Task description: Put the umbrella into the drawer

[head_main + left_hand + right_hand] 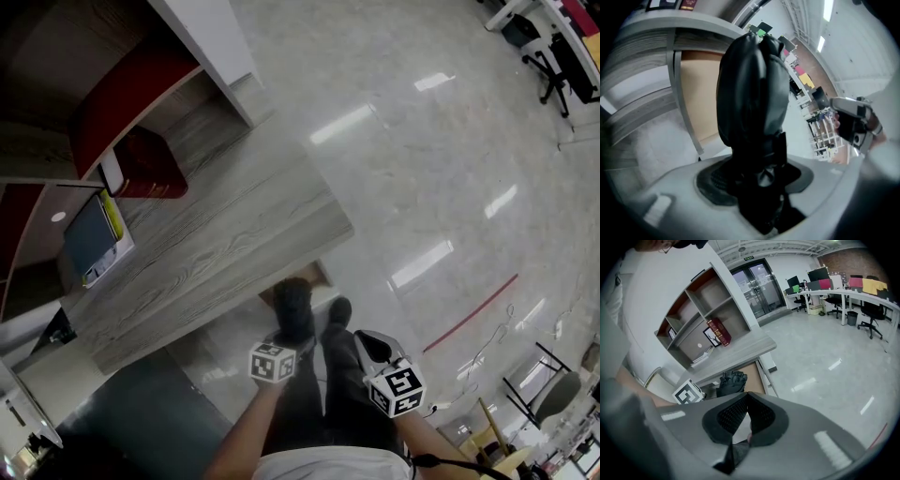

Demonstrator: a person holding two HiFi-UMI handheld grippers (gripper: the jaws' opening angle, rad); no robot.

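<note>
Black folded fabric umbrella (750, 93) fills the left gripper view. It stands up out of the left gripper (757, 180), whose fingers (715, 180) are clenched on the strapped lower end. Grip looks firm and the bundle sits straight along the gripper's axis.

Where it is: held in the air, not yet in the drawer. In the head view it hangs just in front of the edge of the grey wood-grain bench (216, 244). The light tan wooden drawer (752, 376) is directly behind and below it and appears pulled out from under the bench top. I cannot tell whether the umbrella tip already touches the drawer.

Right gripper (747, 397): fingers (731, 416) closed tip to tip, nothing between them. It is held beside the left one, off to the umbrella's right.

Further out: shelf unit on the bench with a dark red book (150, 164); glossy grey floor (422, 141); office chairs and desks in the distance.

Step in hand (judgement): bringing the umbrella to the drawer opening; placing not done.

Next move calls for: getting the umbrella past the bench's overhanging edge, laying it lengthwise on the drawer bottom, and only then letting the left fingers go. The right gripper is free to steady or shut the drawer.
</note>
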